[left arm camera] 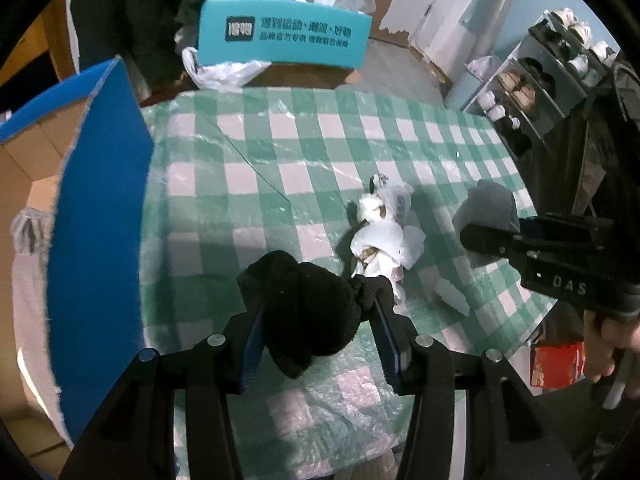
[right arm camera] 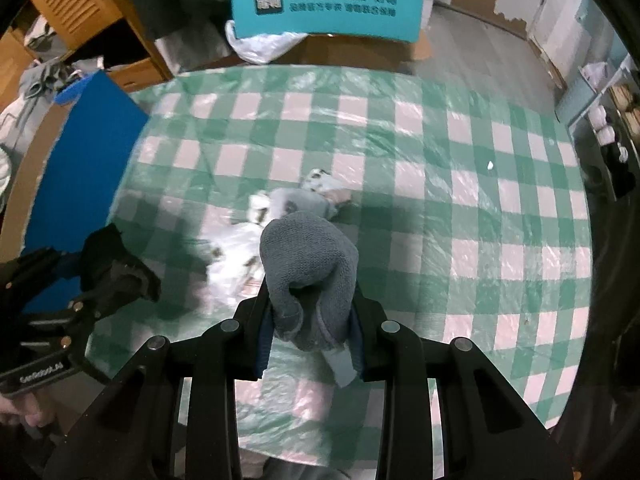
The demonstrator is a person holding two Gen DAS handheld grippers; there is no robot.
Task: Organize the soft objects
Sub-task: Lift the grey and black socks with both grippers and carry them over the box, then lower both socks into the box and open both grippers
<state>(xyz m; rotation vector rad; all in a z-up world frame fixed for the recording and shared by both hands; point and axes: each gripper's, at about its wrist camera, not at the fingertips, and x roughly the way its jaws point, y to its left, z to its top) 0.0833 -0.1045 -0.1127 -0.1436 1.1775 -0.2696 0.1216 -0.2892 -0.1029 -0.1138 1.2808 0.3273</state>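
Note:
My left gripper [left arm camera: 316, 312] is shut on a black sock [left arm camera: 308, 308], held above the checked table; it also shows in the right wrist view [right arm camera: 116, 268] at the left. My right gripper [right arm camera: 312, 312] is shut on a grey-blue sock [right arm camera: 308, 276]; in the left wrist view the grey sock [left arm camera: 488, 208] sits at the right gripper's tip at the right. A heap of white patterned socks [left arm camera: 380, 236] lies on the green-and-white checked tablecloth [left arm camera: 280, 152] between the grippers, blurred in the right wrist view [right arm camera: 280, 208].
A blue-lined cardboard box [left arm camera: 96, 216] stands open at the table's left edge. A teal chair back [left arm camera: 284, 36] is behind the far edge, with a plastic bag [left arm camera: 216, 72]. A shoe rack [left arm camera: 536, 80] stands at the right. A small white scrap [right arm camera: 490, 165] lies on the cloth.

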